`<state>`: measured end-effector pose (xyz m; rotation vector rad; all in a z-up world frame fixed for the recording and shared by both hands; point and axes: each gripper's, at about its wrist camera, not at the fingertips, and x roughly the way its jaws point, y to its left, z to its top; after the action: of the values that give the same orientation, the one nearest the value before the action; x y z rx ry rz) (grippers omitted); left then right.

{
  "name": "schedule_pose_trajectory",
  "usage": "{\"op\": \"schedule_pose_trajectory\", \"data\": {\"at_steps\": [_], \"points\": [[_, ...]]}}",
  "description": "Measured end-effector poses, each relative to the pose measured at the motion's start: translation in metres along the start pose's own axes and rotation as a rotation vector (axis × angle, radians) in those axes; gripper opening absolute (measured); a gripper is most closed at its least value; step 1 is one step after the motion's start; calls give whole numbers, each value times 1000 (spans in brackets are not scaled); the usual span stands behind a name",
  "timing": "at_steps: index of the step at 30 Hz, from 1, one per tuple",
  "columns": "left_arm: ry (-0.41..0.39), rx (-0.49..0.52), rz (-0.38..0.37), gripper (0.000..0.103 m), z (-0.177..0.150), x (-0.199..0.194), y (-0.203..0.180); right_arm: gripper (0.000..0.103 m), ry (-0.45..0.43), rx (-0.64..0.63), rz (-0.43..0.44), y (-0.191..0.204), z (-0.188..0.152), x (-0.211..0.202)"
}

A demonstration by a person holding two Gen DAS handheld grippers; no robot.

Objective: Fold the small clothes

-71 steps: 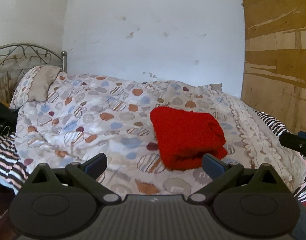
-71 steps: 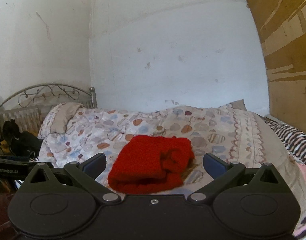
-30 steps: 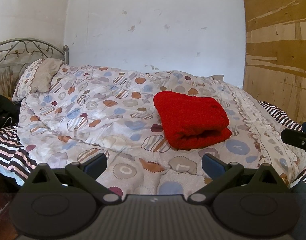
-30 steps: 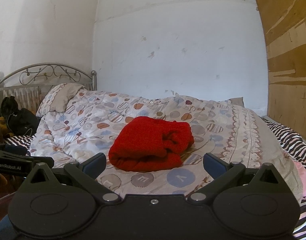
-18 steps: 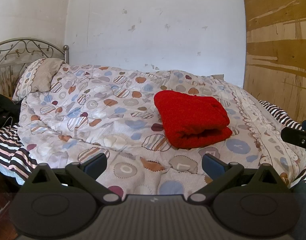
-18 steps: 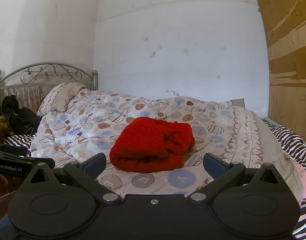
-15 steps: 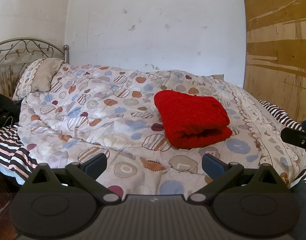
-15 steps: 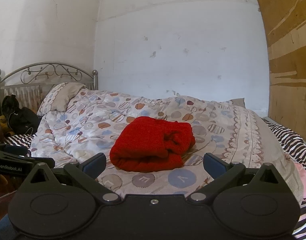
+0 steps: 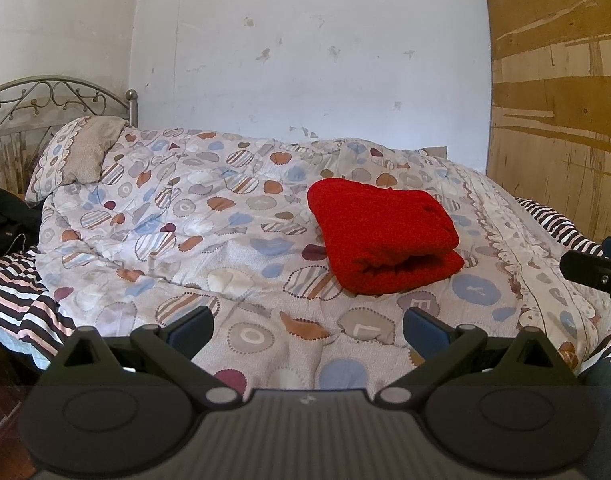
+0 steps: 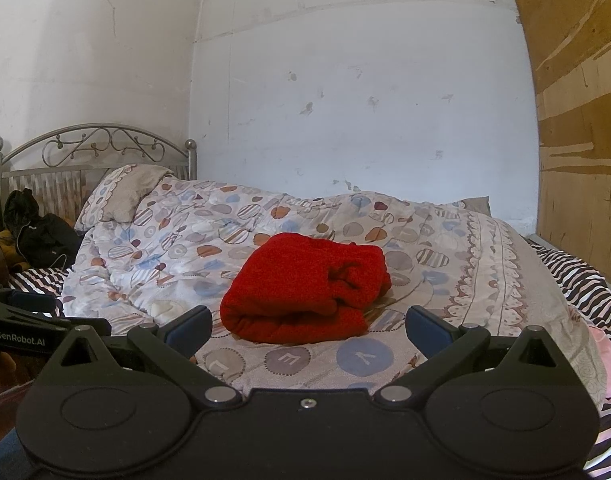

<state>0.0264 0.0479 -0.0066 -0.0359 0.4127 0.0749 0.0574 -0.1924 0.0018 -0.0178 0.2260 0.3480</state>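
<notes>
Plainly, both tools are spread wide and grip nothing: the left tool [image 9: 307, 326] and the right tool [image 10: 308, 326] hang short of the bed, their blue-padded fingers well apart over the near edge of the quilt [image 9: 209, 240]. A red garment [image 9: 381, 236] lies folded into a thick bundle on the quilt, right of centre from the left wrist view and almost dead ahead from the right one [image 10: 305, 294]; neither tool touches it. Its underside and the far fold are hidden, so what kind of garment it is cannot be told. At the bed's head a pillow [image 9: 81, 152] leans by a metal headboard [image 9: 45, 96], whose lower part is cut off by bedding. A dark bag [image 10: 37, 236] sits at the left, half hidden. A striped sheet [image 10: 577, 280] shows beyond the quilt on the right, beside a wooden panel [image 9: 557, 80]. Each view catches only the tip of the other tool at its edge.
</notes>
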Motion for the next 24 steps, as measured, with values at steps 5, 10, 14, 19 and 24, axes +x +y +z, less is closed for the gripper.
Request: {"op": "schedule_pose_trajectory", "data": {"at_steps": [5, 10, 14, 19, 24], "points": [[0, 0, -1, 103, 0, 0, 0, 103, 1, -1, 0, 0, 0, 0], [13, 7, -5, 103, -5, 0, 1, 103, 2, -2, 1, 1, 0, 0], [37, 7, 16, 103, -7, 3, -1, 103, 6, -7, 2, 4, -2, 0], [58, -27, 19, 103, -6, 5, 2, 103, 9, -6, 1, 5, -3, 0], [62, -24, 12, 103, -4, 6, 2, 103, 10, -10, 2, 3, -4, 0]]}}
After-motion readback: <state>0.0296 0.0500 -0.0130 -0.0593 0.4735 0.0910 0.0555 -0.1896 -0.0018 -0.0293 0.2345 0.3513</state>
